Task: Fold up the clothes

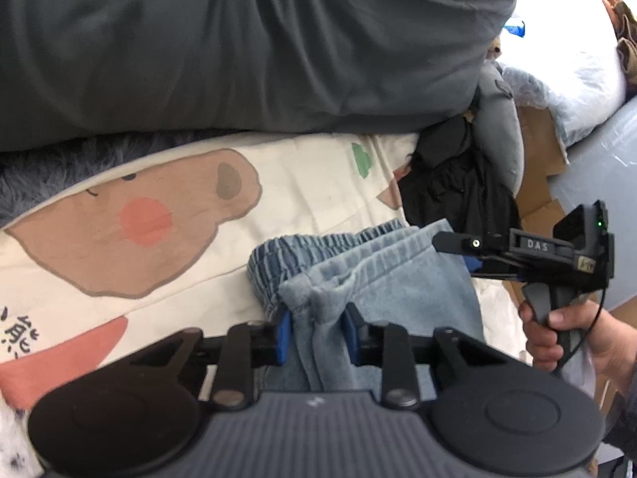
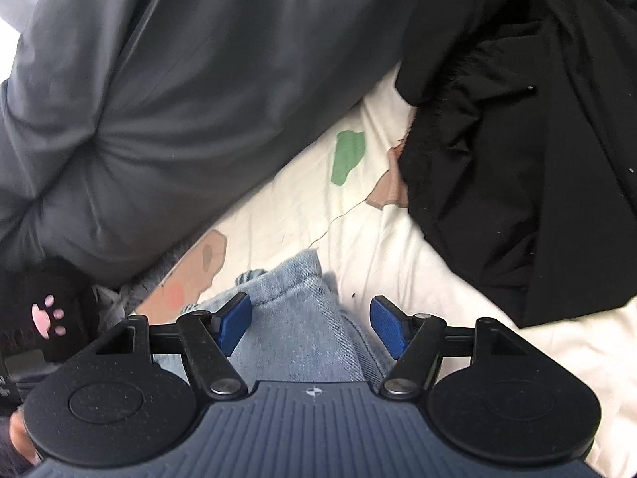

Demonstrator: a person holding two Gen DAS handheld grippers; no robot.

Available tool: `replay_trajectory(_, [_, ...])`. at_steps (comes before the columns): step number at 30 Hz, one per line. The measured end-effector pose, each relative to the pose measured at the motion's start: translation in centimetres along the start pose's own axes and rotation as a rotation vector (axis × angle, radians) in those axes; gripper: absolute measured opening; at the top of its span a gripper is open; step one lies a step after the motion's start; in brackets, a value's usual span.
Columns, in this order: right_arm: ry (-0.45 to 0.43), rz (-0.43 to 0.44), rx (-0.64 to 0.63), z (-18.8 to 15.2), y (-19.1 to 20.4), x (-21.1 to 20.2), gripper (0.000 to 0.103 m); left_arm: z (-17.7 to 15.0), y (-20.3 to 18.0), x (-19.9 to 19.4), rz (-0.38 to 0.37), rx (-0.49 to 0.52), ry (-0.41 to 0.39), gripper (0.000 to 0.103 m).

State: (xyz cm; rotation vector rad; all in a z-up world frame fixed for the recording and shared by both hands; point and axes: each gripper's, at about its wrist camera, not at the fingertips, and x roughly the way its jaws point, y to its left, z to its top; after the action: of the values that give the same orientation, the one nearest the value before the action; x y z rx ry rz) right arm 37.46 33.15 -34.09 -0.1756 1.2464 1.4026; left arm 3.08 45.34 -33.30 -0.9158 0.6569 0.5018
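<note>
A pair of light-blue denim trousers (image 1: pixel 370 263) with an elastic waistband lies folded on the cream cartoon bedsheet (image 1: pixel 310 183). My left gripper (image 1: pixel 316 332) is shut on a bunched edge of the denim, its blue pads (image 1: pixel 282 336) pressing the cloth from both sides. In the left wrist view my right gripper (image 1: pixel 450 245) reaches over the trousers' right edge, held by a hand (image 1: pixel 573 338). In the right wrist view the right gripper (image 2: pixel 310 320) stands open, blue pads (image 2: pixel 235 318) wide apart, with the denim (image 2: pixel 294 318) lying beneath and between them.
A bulky dark grey duvet (image 1: pixel 239 40) fills the far side of the bed. A black garment (image 2: pixel 517 179) lies to the right on the sheet. A fluffy blue-grey blanket (image 1: pixel 47 175) is at left, a cardboard box (image 1: pixel 541 167) at right, a black paw-print item (image 2: pixel 47 310) at lower left.
</note>
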Motion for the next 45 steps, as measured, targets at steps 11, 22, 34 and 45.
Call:
replay_trajectory(11, [-0.073,-0.053,-0.178,0.4,3.9,-2.5,0.014,0.0,-1.1,-1.0,0.025,0.032,-0.016,0.021])
replay_trajectory(22, [-0.159,-0.12,-0.219,-0.2,5.4,-4.1,0.012,0.8,-2.0,-1.2,0.016,0.039,-0.017,0.018])
replay_trajectory(34, [-0.238,-0.196,-0.19,0.1,5.7,-5.3,0.012,2.5,-2.8,-0.2,-0.012,0.048,-0.028,0.018])
replay_trajectory(45, [-0.213,-0.285,-0.133,0.5,6.9,-5.0,0.035,2.4,0.2,1.4,-0.015,-0.035,0.012,0.021])
